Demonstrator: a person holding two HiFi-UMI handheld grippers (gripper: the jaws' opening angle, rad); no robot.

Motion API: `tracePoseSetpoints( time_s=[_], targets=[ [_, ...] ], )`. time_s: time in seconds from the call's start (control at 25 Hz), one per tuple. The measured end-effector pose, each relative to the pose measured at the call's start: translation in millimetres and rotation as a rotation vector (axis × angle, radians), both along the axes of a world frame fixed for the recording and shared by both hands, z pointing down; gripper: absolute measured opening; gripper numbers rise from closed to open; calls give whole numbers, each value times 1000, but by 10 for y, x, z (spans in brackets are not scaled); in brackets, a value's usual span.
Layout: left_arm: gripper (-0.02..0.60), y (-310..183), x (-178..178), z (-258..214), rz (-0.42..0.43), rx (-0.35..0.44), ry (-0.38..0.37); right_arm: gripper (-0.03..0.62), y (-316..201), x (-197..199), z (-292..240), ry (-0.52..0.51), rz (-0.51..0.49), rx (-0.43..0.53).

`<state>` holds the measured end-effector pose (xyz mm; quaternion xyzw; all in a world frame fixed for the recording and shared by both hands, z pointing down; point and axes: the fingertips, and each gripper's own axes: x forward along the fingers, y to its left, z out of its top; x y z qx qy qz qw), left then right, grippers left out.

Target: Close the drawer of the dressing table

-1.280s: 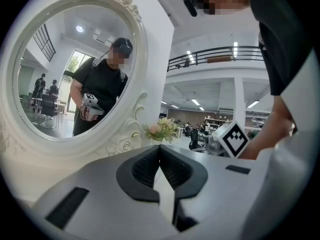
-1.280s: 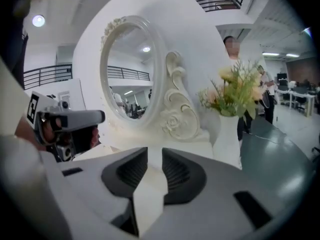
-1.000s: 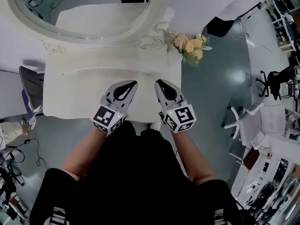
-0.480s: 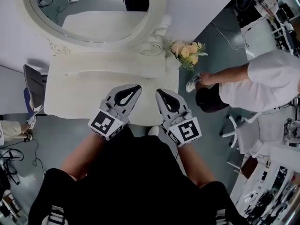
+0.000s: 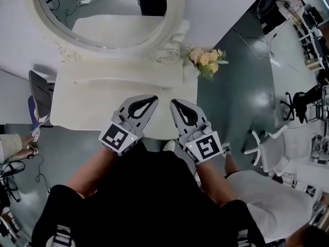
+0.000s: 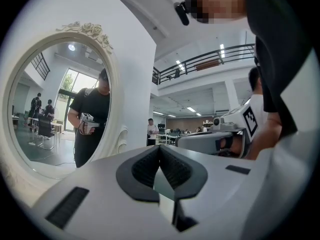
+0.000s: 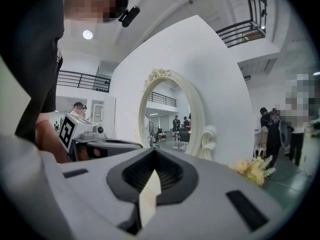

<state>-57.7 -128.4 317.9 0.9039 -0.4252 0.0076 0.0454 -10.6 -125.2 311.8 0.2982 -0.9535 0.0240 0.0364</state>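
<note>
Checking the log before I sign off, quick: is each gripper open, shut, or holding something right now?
Left gripper: shut, nothing between its jaws.
Right gripper: shut, nothing between its jaws.

Looks like a big open-plan office or lab hall w/ a staged bedroom corner, not a real home: a white dressing table [image 5: 103, 102] w/ oval mirror [image 5: 108, 14] & flowers [image 5: 206, 60] stands against a free-standing white wall panel [image 7: 220, 84] on a grey-green floor [image 5: 231, 102]. Round it are swivel office chairs [image 5: 267, 143], desks [image 5: 311, 14] w/ equipment, & loose cables [image 5: 245, 36]. The gripper views show a high ceiling w/ strip lights [image 6: 222, 49], an upper balcony w/ black railing [image 6: 215, 59], & people [image 7: 272, 129] standing further back.
</note>
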Motion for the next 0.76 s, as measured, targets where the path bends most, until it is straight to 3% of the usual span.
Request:
tracePoseSetpoints(
  time_s=[0.76],
  targets=[
    [-5, 27, 1, 23, 5, 3, 2, 2, 14, -15, 28, 3, 0, -12]
  ],
)
